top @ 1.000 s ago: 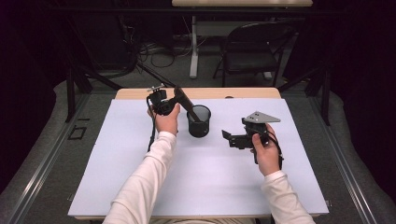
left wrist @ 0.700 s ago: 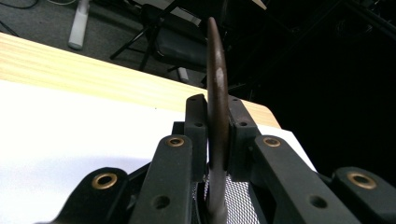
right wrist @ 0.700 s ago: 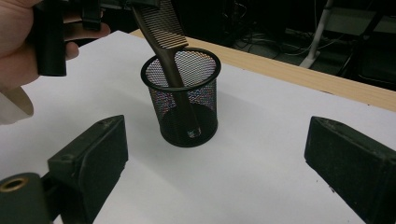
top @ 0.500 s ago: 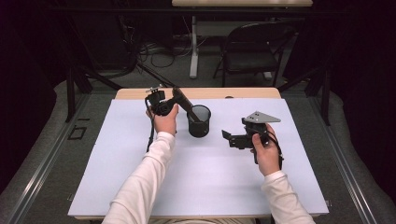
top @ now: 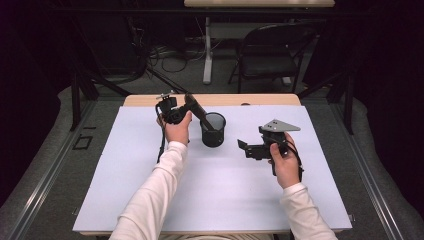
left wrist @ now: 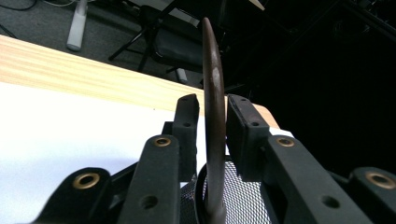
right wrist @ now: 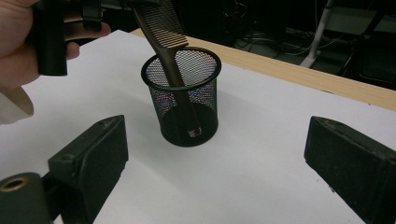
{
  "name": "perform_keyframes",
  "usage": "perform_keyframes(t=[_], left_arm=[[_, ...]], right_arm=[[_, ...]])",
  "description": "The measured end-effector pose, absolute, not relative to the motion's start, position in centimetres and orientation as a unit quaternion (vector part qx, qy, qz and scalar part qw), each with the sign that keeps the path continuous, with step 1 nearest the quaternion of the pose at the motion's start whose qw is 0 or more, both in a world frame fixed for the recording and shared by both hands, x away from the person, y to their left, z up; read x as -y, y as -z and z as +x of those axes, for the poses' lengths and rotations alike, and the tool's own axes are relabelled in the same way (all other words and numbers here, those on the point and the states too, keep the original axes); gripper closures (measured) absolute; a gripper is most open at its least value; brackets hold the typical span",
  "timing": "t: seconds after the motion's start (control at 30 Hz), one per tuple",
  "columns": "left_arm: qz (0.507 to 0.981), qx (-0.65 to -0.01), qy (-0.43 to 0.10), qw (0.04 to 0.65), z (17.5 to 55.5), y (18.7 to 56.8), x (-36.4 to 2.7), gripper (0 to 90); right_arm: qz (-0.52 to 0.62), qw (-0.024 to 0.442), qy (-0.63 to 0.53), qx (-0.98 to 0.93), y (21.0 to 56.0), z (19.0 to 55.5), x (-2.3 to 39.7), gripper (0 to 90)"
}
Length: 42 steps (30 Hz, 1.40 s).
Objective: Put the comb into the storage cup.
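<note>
Comb [right wrist: 164, 42] slants between the left gripper [left wrist: 212, 126] fingers, clamped, its lower end inside the mesh cup [right wrist: 186, 100]; right gripper [right wrist: 219, 158] fingers gape wide, empty, nearby.

lab-like recording room, dark curtains [top: 30, 75], floor cables [top: 170, 55], folding chair [top: 270, 50], white-covered table [top: 225, 195]

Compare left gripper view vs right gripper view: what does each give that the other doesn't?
Left gripper view alone: the left gripper with its jaws standing at either side of the comb, edge-on. Right gripper view alone: the comb's teeth, its handle end down inside the mesh cup, and the right gripper wide open. Both: comb, cup, white mat.
</note>
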<state>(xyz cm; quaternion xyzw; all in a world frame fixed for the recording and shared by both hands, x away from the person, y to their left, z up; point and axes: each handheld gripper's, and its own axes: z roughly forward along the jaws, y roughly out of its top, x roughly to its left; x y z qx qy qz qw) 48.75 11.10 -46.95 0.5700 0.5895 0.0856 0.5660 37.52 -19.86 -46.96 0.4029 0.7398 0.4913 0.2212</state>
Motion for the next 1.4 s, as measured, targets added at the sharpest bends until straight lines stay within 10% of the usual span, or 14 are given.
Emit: perform_keyframes(t=[1.4], left_arm=[[0.551,-0.589,-0.135,0.576,48.5,45.7,-12.8,26.0]], right_arm=[[0.402,0.224,-0.488,-0.742,47.1,37.6,19.8,6.7]])
